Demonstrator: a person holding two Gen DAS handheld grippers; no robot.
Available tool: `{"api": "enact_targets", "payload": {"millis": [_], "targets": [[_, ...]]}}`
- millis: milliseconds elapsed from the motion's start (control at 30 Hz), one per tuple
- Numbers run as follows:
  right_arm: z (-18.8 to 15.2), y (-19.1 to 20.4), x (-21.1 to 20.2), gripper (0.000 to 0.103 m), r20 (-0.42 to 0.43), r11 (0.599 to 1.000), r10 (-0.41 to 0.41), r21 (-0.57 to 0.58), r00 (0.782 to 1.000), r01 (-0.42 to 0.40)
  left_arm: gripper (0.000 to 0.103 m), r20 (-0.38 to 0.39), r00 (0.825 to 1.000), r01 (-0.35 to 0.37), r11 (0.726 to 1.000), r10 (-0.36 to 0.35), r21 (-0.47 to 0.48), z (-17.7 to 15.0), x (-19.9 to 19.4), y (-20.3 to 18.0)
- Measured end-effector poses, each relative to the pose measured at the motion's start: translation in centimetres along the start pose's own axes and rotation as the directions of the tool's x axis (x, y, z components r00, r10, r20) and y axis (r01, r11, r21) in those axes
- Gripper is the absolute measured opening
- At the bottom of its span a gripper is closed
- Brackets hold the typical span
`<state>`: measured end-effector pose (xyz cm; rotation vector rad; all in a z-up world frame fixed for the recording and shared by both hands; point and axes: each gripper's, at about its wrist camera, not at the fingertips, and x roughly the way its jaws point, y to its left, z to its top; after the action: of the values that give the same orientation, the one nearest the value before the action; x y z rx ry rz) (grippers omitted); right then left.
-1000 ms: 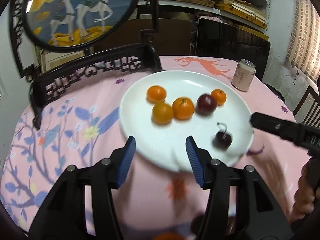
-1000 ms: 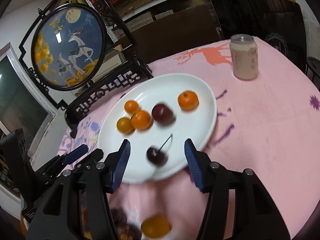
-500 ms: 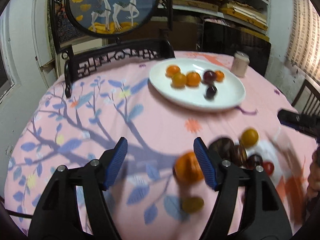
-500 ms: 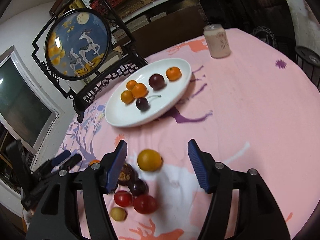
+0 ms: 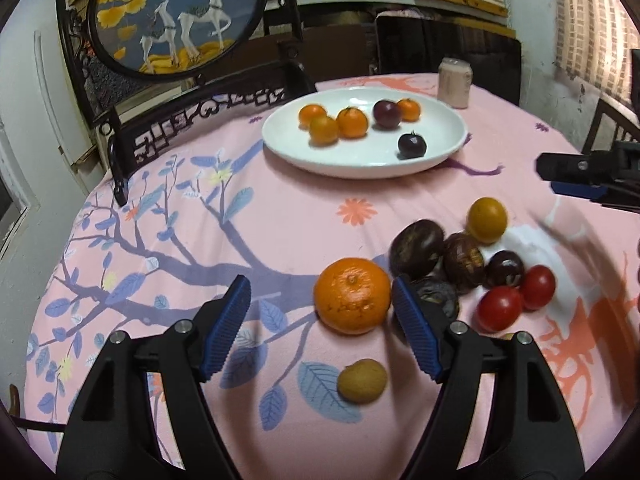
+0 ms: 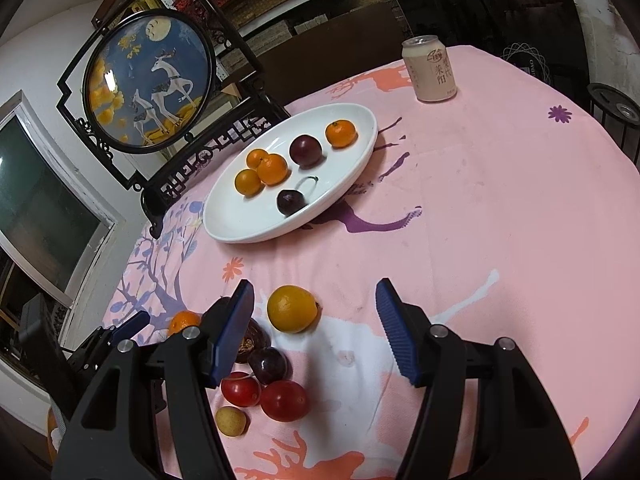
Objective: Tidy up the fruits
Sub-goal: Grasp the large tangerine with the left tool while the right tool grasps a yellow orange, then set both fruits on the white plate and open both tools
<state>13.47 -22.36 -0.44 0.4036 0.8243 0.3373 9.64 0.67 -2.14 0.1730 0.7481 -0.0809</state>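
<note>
Both grippers, left gripper [image 5: 322, 320] just widening, gape empty; tangerine [image 5: 352, 295] stem-end faces up.

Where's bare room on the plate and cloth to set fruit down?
The white plate is bare in its near half, in front of the cherry. Cloth between the can and the yellow-orange fruit is free. The loose fruit pile is crowded.

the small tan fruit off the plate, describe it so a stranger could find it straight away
Start at the white plate on the pink tablecloth, then come toward the camera to the loose pile of fruit. The small tan fruit lies nearest the camera, just past the big orange. It is the only dull, pale brown one, smaller than the glossy red tomatoes.
</note>
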Motion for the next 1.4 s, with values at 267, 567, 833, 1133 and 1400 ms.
{"api": "enact_targets", "payload": {"millis": [267, 567, 833, 1133, 1400], "targets": [[-0.1, 0.0, 0.3, 0.064, -0.006, 1.000, -0.009, -0.010, 1.000, 0.009, 0.092, 0.039, 0.995, -0.092, 0.995, 0.093, -0.030, 0.4, -0.1, 1.6], [-0.7, 0.9, 1.5, 0.064, -0.049, 0.998, 0.023, -0.052, 0.999, -0.026, 0.090, -0.007, 1.000, 0.023, 1.000, -0.023, -0.018, 0.3, 0.7, 0.8], [-1.2, 1.5, 2.6, 0.063, -0.058, 0.997, -0.007, -0.074, 0.998, 0.002, 0.063, -0.024, 0.994, 0.109, 0.993, -0.110, -0.033, 0.2, 0.6, 0.3], [-1.6, 2.8, 4.8, 0.051, -0.089, 0.992, -0.025, -0.123, 0.996, 0.014, 0.048, -0.057, 0.987, 0.147, 0.988, -0.150, -0.054, 0.2, 1.2, 0.0], [-1.9, 2.8, 5.3, 0.037, -0.093, 0.990, -0.044, -0.137, 0.995, 0.031, 0.047, -0.062, 0.985, 0.159, 0.985, -0.163, -0.061, 0.2, 1.3, 0.2]]}}
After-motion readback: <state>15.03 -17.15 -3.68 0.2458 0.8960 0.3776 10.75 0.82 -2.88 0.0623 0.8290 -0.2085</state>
